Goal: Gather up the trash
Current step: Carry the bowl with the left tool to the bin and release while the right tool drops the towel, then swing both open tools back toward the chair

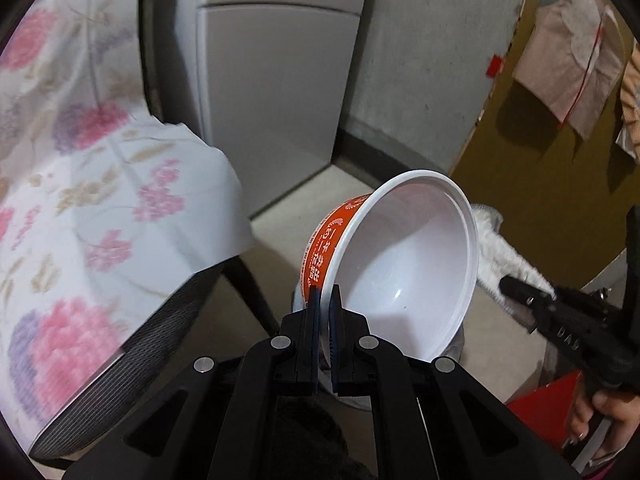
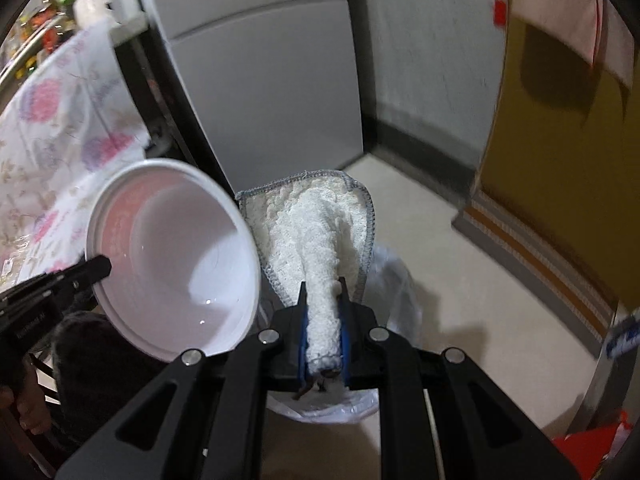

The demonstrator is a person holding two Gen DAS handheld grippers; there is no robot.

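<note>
My left gripper (image 1: 325, 294) is shut on the rim of an orange-and-white paper noodle bowl (image 1: 404, 264), held tilted on its side in the air with its empty white inside facing me. The bowl also shows in the right wrist view (image 2: 172, 256), with the left gripper (image 2: 96, 268) at its rim. My right gripper (image 2: 323, 286) is shut on a fluffy white cloth with grey stitched edging (image 2: 320, 232), held above a bin lined with a clear plastic bag (image 2: 396, 280). The cloth (image 1: 500, 252) and right gripper (image 1: 510, 286) show in the left wrist view, right of the bowl.
A table with a floral cloth (image 1: 80, 168) stands at the left, above a chair with a grey mesh seat (image 1: 132, 360). A white fridge (image 1: 272, 92) and concrete wall (image 1: 420, 60) are ahead. A yellow-brown door (image 2: 560, 160) is at the right. A red object (image 1: 540, 404) lies low right.
</note>
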